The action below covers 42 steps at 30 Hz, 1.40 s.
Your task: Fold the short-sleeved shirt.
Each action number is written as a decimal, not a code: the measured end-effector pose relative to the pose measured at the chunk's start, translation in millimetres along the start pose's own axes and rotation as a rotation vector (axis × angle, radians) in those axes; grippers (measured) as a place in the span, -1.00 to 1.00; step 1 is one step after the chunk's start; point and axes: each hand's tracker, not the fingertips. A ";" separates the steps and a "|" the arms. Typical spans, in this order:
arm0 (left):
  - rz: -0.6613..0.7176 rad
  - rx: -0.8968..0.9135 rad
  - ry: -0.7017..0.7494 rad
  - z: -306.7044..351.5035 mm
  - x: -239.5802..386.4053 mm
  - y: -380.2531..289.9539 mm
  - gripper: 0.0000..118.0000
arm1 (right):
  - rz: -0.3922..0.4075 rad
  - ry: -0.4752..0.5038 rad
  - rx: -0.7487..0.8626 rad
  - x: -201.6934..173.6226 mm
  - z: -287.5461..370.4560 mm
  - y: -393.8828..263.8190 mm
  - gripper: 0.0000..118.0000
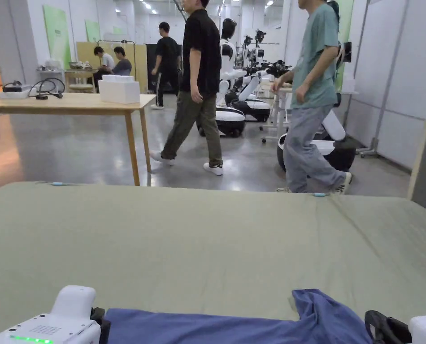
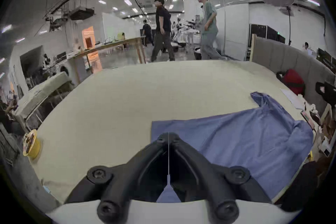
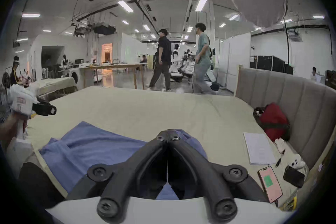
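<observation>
From the head view the bottom edge cut off most of the blue shirt (image 1: 234,324), and we saw just parts of our left gripper (image 1: 101,320) and right gripper (image 1: 380,329). In each gripper view the jaws met tip to tip above the cloth; whether they pinched fabric we could not tell. The shirt lay on the near edge of the green-covered bed (image 1: 207,242), its long axis running left to right, one sleeve (image 2: 261,98) pointing away from us. A notebook (image 3: 259,148), phone (image 3: 270,183) and red bag (image 3: 274,120) sat to the right by the padded headboard (image 3: 291,100). Two people (image 1: 198,85) walked past beyond the bed.
</observation>
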 end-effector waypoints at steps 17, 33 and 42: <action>-0.057 -0.375 0.116 -220.7 -3.0 16.1 -0.01 | -0.047 -0.110 -0.329 74.4 -103.5 -1.5 -0.99; -0.015 -0.273 0.020 -162.5 6.5 30.1 -0.94 | -0.001 -0.085 -0.773 96.0 -273.3 -63.2 0.21; 0.001 -0.159 0.010 -105.3 -1.3 44.3 -0.94 | -0.015 -0.030 -0.598 98.6 -198.7 1.2 -0.98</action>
